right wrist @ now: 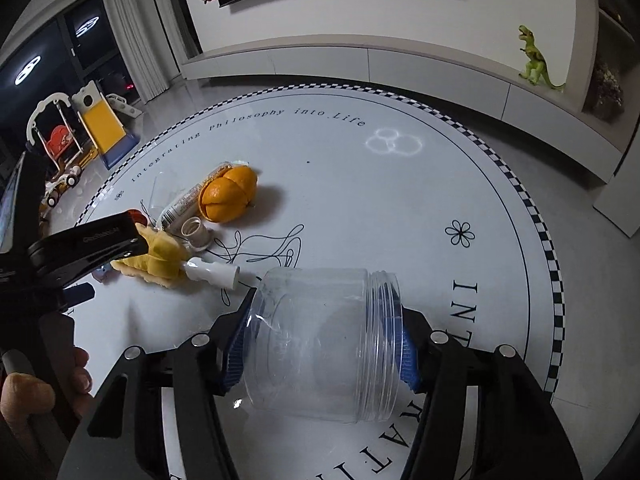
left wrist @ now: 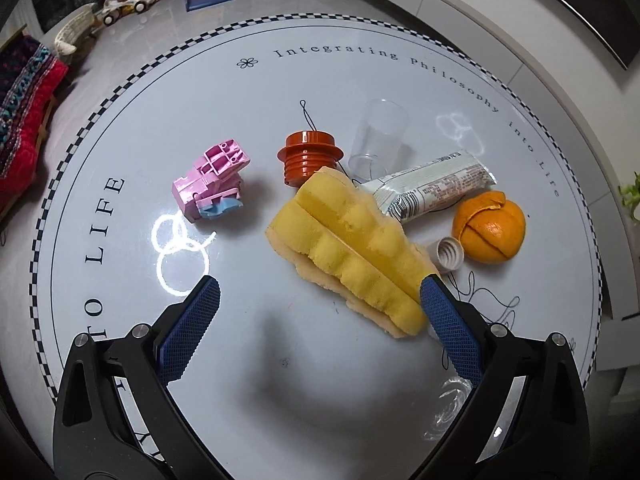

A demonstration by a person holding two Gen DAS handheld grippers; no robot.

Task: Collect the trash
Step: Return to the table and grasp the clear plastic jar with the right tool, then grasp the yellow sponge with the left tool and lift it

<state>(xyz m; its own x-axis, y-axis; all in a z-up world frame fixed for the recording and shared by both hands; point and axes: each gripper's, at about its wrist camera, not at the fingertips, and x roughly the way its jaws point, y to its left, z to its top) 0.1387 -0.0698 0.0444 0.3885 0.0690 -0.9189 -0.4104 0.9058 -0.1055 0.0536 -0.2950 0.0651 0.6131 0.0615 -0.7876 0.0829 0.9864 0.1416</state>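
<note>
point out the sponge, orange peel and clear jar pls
yellow sponge (left wrist: 352,248): left wrist view, on its ridged top face.
orange peel (left wrist: 490,226): left wrist view, on the outer rind.
clear jar (right wrist: 320,340): right wrist view, on its side wall, between the right gripper's fingers.

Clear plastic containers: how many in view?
2. A clear plastic cup lies on its side behind the orange ribbed plastic cap; a clear wide-mouth plastic jar sits sideways, clamped in the right tongs. None seem hidden.
</note>
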